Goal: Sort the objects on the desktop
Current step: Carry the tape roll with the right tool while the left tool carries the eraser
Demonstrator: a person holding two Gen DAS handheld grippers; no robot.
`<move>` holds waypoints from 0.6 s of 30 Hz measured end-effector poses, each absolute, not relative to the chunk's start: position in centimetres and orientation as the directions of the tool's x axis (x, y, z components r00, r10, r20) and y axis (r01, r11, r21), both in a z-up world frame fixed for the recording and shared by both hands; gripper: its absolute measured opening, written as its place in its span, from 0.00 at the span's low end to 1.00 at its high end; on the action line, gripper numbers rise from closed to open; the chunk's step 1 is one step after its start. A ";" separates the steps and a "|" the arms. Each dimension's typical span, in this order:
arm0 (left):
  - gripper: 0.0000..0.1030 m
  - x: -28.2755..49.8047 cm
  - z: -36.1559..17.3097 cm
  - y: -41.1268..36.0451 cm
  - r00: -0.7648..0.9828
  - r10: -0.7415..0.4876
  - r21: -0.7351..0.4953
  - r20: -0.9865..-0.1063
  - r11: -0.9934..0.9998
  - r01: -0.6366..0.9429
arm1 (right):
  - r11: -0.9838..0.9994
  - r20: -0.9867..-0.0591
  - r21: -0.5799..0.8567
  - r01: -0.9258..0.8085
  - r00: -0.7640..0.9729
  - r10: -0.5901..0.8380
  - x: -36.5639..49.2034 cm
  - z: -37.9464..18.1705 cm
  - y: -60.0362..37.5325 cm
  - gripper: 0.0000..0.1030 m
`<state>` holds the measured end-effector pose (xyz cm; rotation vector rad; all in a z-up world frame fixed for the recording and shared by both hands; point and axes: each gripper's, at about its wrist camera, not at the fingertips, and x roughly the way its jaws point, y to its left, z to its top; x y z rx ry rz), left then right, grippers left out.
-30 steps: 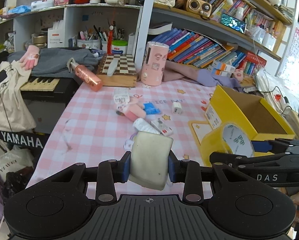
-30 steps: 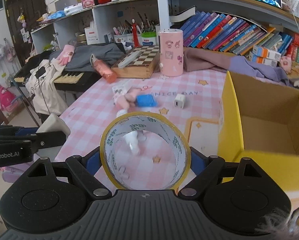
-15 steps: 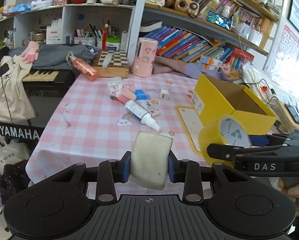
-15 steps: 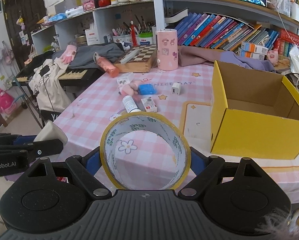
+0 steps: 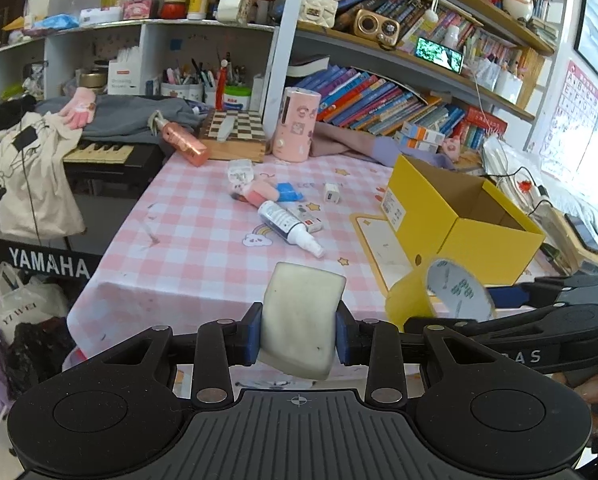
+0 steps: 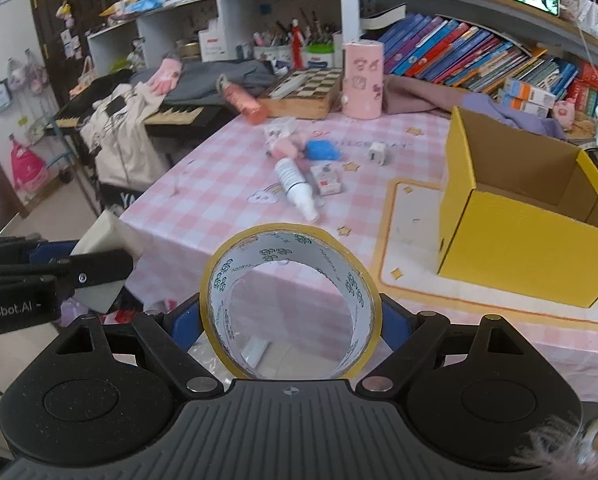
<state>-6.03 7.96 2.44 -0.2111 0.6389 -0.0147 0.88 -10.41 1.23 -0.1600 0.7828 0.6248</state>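
Note:
My left gripper [image 5: 298, 338] is shut on a white eraser block [image 5: 301, 320], held off the near edge of the pink checked table [image 5: 187, 240]. My right gripper [image 6: 289, 322] is shut on a yellow tape roll [image 6: 289, 300], also off the near edge. The tape roll [image 5: 439, 296] shows at right in the left wrist view, and the eraser [image 6: 103, 252] at left in the right wrist view. An open yellow box [image 6: 527, 216] stands on the table's right side, also seen in the left wrist view [image 5: 459, 220].
Mid-table lie a white spray bottle [image 5: 287, 228], a small card box [image 5: 309, 218], a blue packet [image 5: 287, 192], a pink item [image 5: 259, 192] and a white charger [image 5: 331, 193]. A pink cylinder [image 5: 296, 130], chessboard [image 5: 237, 132] and copper bottle [image 5: 181, 142] stand behind. A keyboard [image 5: 99, 156] sits left.
Both grippers have pulled back from over the table to beyond its near edge, each holding its object. The table items now look farther away.

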 end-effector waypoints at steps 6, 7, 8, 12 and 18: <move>0.33 -7.0 2.1 7.2 0.791 -0.112 -0.204 -0.601 0.979 -0.016 | 0.823 -0.726 0.100 -0.560 0.524 0.445 0.4 1.0 -10.5 0.83; 0.33 -7.1 2.1 7.0 0.787 -0.121 -0.201 -0.605 0.980 -0.004 | 0.829 -0.731 0.101 -0.550 0.524 0.436 0.4 0.9 -10.6 0.83; 0.33 -7.1 2.0 6.9 0.784 -0.129 -0.199 -0.607 0.980 0.008 | 0.835 -0.736 0.103 -0.540 0.523 0.429 0.4 0.8 -10.7 0.83; 0.33 -7.1 1.7 6.2 0.771 -0.167 -0.189 -0.615 0.980 0.062 | 0.857 -0.754 0.110 -0.503 0.520 0.402 0.4 0.4 -11.0 0.83; 0.32 -6.7 1.7 5.7 0.767 -0.198 -0.190 -0.611 0.977 0.101 | 0.883 -0.757 0.110 -0.456 0.537 0.371 0.1 0.2 -11.9 0.83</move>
